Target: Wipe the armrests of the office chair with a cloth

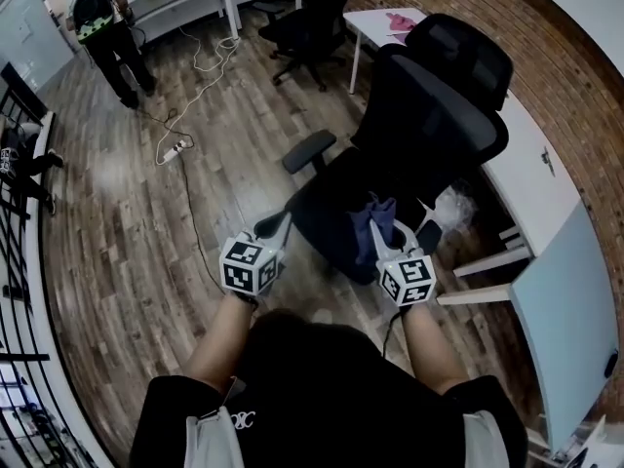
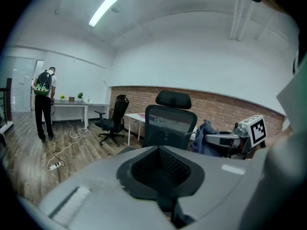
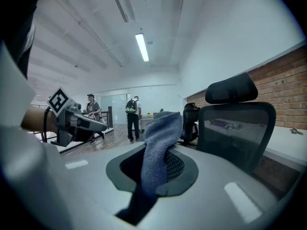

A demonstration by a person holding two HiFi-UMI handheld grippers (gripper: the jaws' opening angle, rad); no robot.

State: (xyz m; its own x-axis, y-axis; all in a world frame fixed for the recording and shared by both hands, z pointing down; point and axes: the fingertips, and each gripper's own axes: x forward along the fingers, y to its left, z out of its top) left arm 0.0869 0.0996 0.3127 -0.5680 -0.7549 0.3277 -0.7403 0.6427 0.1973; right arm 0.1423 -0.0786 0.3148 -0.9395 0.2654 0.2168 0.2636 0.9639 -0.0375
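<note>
A black mesh office chair [image 1: 429,115] stands in front of me, its back to the right; it also shows in the left gripper view [image 2: 170,121] and the right gripper view [image 3: 237,123]. One padded armrest [image 1: 309,150] juts out on its far left side. My right gripper [image 1: 392,236] is shut on a blue-grey cloth [image 1: 375,217] above the seat's near edge; the cloth [image 3: 160,143] hangs up out of the shut jaws [image 3: 153,171]. My left gripper [image 1: 275,228] hovers left of the seat, shut and empty [image 2: 160,164].
White desks [image 1: 531,159] line the brick wall on the right, with a pale panel [image 1: 565,300] nearer. A crumpled white bag [image 1: 454,206] lies by the chair. A second black chair [image 1: 312,18], a power strip [image 1: 175,150] with cable, and a person with a backpack [image 1: 102,18] are farther off.
</note>
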